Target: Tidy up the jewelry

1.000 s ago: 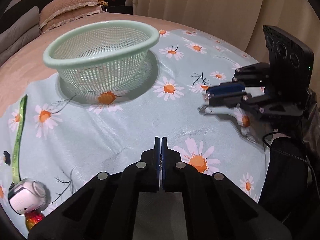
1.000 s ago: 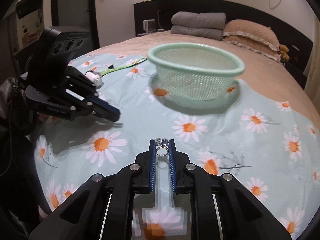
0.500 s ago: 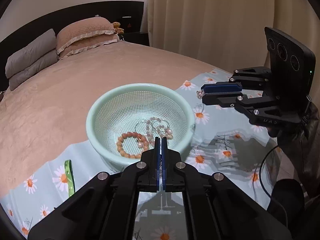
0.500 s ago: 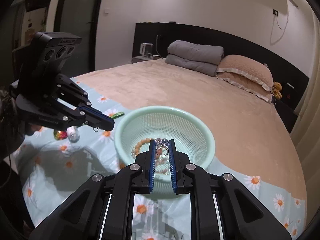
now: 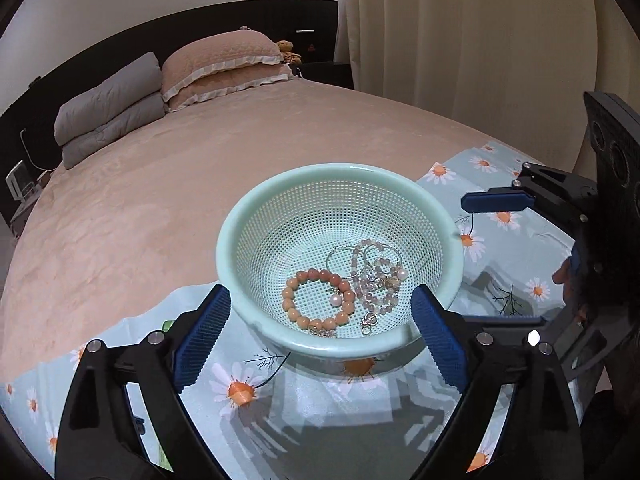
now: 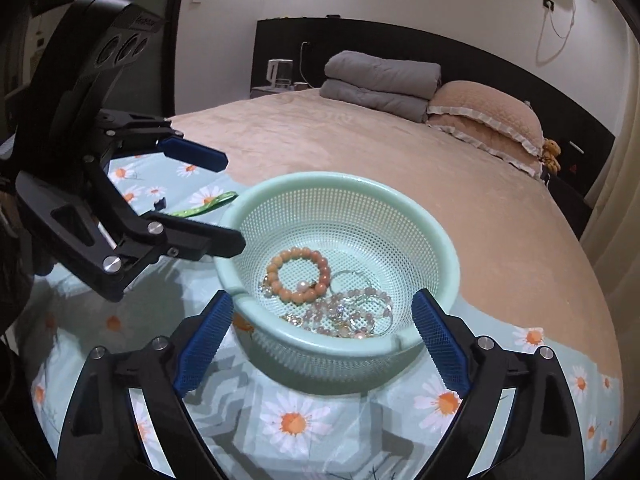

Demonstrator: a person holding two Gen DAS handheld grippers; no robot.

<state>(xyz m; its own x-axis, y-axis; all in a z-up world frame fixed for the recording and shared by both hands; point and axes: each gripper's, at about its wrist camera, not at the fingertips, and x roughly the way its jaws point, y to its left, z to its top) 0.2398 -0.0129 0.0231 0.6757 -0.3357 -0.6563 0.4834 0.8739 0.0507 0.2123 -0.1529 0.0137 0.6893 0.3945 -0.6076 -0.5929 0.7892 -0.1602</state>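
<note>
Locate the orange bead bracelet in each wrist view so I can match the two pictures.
Left wrist view: the orange bead bracelet lies low in the picture's centre, on the basket floor, left of the tangle of pale beads.
Right wrist view: it lies just left of centre, at the far left of the basket floor, beyond the pale tangle.
Shared landmark: the mint mesh basket, seen from opposite sides.
</note>
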